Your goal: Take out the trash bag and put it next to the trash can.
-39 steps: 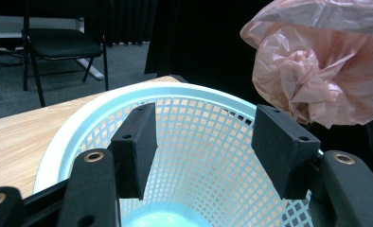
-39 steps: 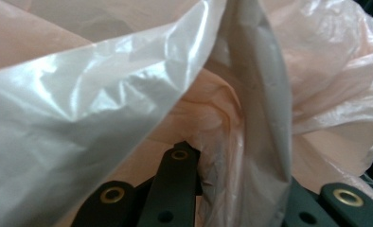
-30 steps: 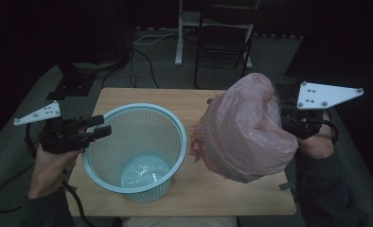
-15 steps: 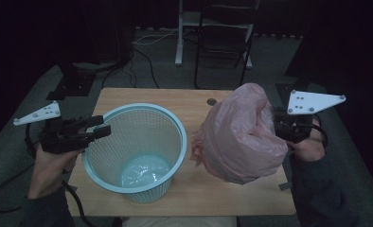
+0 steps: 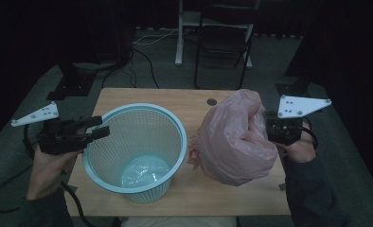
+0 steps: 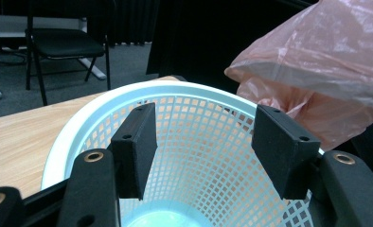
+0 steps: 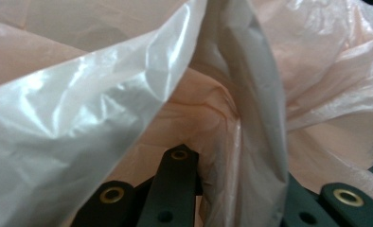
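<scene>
Right gripper (image 5: 266, 126) clamped on pink bag (image 5: 232, 142), left gripper (image 5: 98, 131) wide open, holding nothing.
Bag rests on table (image 5: 142, 97) just beside blue basket (image 5: 128, 118); left gripper hovers at basket rim.

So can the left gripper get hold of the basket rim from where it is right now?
Probably yes. The left gripper hovers at the near rim of the light blue basket with its jaws open, and nothing lies between them. The pink bag, held by the right gripper, sits off to the basket's other side.

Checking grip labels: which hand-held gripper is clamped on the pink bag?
The right hand-held gripper: shut on the pink bag. The left hand-held gripper is open at the basket.
</scene>
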### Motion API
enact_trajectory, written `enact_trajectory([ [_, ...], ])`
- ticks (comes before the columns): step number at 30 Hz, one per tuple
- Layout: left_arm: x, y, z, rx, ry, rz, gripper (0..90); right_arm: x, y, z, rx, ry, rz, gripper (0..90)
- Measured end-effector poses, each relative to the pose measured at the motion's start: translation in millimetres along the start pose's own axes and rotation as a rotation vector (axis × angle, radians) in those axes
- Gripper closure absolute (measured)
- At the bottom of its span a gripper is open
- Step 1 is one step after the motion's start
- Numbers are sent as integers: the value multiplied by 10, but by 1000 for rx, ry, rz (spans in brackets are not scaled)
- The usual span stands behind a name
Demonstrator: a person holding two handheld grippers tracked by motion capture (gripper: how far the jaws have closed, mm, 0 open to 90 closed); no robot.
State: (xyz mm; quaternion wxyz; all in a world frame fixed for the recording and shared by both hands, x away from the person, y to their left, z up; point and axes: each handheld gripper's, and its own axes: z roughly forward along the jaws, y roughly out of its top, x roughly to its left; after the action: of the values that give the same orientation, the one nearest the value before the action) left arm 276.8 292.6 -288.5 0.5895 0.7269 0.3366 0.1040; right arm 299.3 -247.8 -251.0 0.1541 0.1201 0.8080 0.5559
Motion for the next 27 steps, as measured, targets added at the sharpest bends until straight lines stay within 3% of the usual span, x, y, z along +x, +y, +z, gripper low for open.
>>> enact_trajectory([
  [27,19,-19,7,7,-3,-7,411,-27,-264,139,3,26,47,879],
])
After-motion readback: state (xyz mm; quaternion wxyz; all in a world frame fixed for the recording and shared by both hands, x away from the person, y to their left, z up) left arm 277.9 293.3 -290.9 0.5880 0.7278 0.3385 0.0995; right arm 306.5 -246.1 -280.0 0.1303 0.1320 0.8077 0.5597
